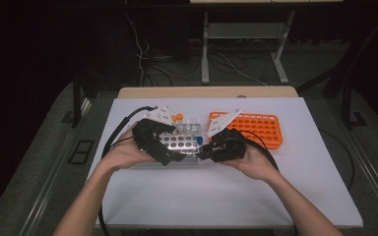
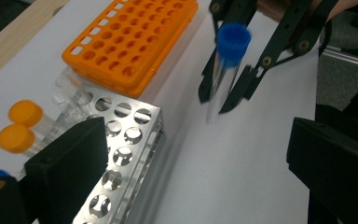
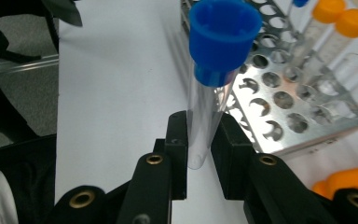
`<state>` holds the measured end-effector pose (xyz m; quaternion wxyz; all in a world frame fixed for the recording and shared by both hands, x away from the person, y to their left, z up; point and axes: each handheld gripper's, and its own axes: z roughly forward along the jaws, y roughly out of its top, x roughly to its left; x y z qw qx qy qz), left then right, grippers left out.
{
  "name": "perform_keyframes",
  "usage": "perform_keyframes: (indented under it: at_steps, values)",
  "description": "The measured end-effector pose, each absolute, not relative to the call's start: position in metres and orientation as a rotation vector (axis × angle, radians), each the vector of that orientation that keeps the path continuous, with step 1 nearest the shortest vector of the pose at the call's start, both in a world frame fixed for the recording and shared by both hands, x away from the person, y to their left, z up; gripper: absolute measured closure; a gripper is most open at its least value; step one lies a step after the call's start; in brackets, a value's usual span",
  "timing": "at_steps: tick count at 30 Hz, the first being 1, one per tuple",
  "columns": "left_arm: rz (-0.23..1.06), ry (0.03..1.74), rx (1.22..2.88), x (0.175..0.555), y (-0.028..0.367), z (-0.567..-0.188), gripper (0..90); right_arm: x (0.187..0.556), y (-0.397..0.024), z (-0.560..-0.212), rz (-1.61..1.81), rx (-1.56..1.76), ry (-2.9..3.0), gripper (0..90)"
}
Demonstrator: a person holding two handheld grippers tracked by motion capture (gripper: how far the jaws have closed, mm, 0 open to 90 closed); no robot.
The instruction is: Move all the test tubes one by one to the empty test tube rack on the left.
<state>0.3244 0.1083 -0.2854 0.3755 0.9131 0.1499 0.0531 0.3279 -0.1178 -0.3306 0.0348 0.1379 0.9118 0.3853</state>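
The clear plastic test tube with a blue screw cap (image 3: pixel 204 107) stands upright, pinched near its rounded bottom by the right gripper (image 3: pixel 199 149), beside the perforated steel tube rack (image 3: pixel 279 109). Held so low, it could tip or slip on its way to a hole. The left gripper (image 2: pixel 200 158), its jaws standing wide and empty, sits close enough to knock it.

Layout around the metal rack

From my seat, the metal rack (image 1: pixel 179 142) sits mid-table on the white mat (image 1: pixel 226 196); the plastic rack (image 1: pixel 256 129) lies just right of it and slightly behind. Capped tubes (image 1: pixel 177 118) stand in the metal rack's far rows. My left gripper (image 1: pixel 177 157) is over the metal rack's front left edge, and my right gripper (image 1: pixel 203 153) is at its front right corner, with a capped tube (image 3: pixel 209 93) upright between the jaws, just beside the metal rack.
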Motion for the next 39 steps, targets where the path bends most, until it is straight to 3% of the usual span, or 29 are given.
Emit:
perform_keyframes:
  at_steps: [12, 22, 25, 32, 39]
  values:
    - [0.064, 0.257, 2.405, 0.321, 0.097, -0.287, 32.2, 0.316, -0.093, -0.340, 1.172, 0.333, 2.857, 76.0]
    - [0.018, 0.208, 2.437, 0.322, 0.095, -0.291, 70.9, 0.315, -0.083, -0.343, 1.182, 0.311, 2.869, 75.9]
    - [0.012, 0.212, 2.429, 0.323, 0.096, -0.290, 73.2, 0.315, -0.083, -0.343, 1.184, 0.315, 2.865, 74.9]
    - [0.035, 0.255, 2.415, 0.326, 0.105, -0.286, 73.6, 0.316, -0.092, -0.338, 1.191, 0.352, 2.827, 59.3]
    - [0.077, 0.286, 2.406, 0.330, 0.115, -0.279, 73.6, 0.319, -0.105, -0.333, 1.211, 0.415, 2.785, 50.5]
